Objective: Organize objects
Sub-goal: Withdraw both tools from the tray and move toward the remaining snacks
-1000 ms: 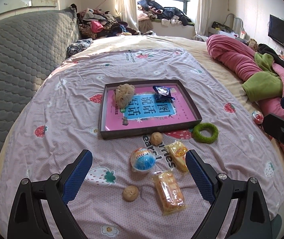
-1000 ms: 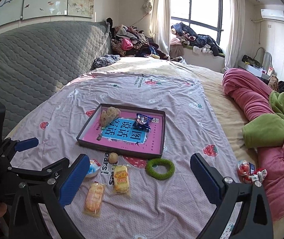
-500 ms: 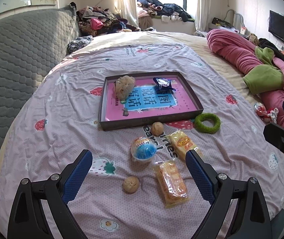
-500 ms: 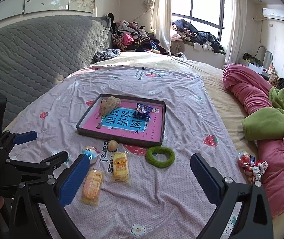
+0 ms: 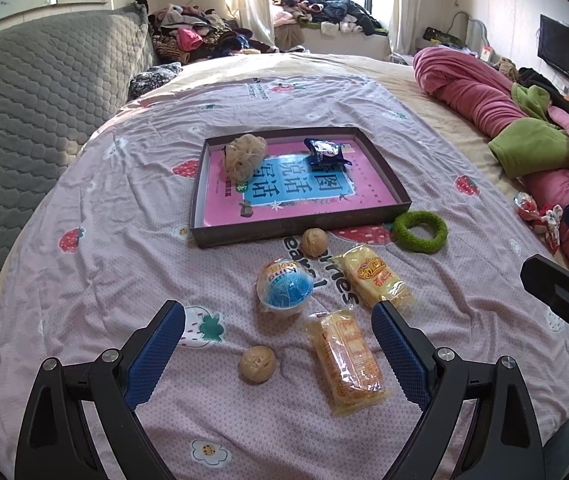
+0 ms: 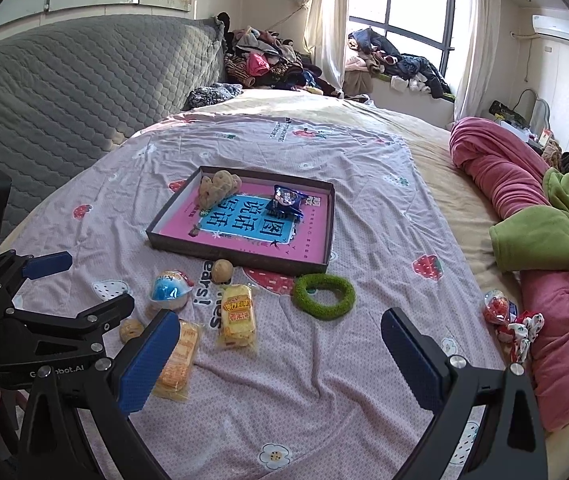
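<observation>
A dark shallow tray (image 5: 296, 229) (image 6: 240, 256) with a pink liner lies on the bed; a beige sponge (image 5: 244, 157) and a blue snack packet (image 5: 326, 151) lie in it. In front of it lie two walnuts (image 5: 314, 242) (image 5: 257, 363), a blue-and-white ball (image 5: 284, 286), two yellow snack packs (image 5: 376, 276) (image 5: 346, 360) and a green ring (image 5: 420, 232) (image 6: 324, 290). My left gripper (image 5: 278, 344) is open above the near walnut and pack. My right gripper (image 6: 280, 356) is open and empty, nearer than the ring.
A pink quilt with a green blanket (image 6: 536, 232) is bunched along the right. A red-and-white wrapped item (image 6: 512, 324) lies beside it. A grey quilted headboard (image 5: 36, 92) stands on the left. Clothes are piled by the window (image 5: 316, 12).
Both grippers have moved forward and lower towards the items on the bed, which now look larger. Both stay open. No object has moved.
</observation>
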The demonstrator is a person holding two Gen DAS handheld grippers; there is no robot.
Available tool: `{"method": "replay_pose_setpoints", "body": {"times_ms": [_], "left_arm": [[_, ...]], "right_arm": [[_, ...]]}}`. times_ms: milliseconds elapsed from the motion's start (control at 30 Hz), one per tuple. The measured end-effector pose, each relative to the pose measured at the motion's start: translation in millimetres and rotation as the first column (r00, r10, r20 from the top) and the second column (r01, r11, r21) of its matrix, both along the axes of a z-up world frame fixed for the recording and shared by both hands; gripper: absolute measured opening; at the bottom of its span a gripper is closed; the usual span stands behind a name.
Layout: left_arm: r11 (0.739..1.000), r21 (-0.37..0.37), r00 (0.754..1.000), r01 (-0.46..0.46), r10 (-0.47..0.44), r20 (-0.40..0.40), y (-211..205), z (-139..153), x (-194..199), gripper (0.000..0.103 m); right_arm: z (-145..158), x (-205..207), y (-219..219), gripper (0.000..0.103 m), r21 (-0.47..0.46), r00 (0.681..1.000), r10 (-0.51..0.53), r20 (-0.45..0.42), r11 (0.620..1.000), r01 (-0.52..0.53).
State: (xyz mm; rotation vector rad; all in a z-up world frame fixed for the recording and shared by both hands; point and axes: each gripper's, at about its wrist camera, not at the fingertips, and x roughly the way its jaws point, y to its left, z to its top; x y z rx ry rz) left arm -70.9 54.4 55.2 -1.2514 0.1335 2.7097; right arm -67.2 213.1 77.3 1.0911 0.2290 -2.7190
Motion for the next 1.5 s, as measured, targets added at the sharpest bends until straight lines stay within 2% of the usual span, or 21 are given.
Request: {"method": "replay_pose_setpoints", "body": {"times_ms": [833, 1500], "left_arm": [[1.000, -0.003, 0.997, -0.002, 0.003, 0.082, 7, -56, -51, 0.095], [1.000, 0.005, 0.993, -0.011, 0.011, 0.117, 9, -83, -88, 0.095]], "right_arm": [[-60, -53, 21, 0.102, 0.062, 0.995, -0.051, 0.083, 0.997, 0.045], [-101, -104, 20, 0.102, 0.108, 0.989, -0.054, 0.140, 0.993, 0.039]]}}
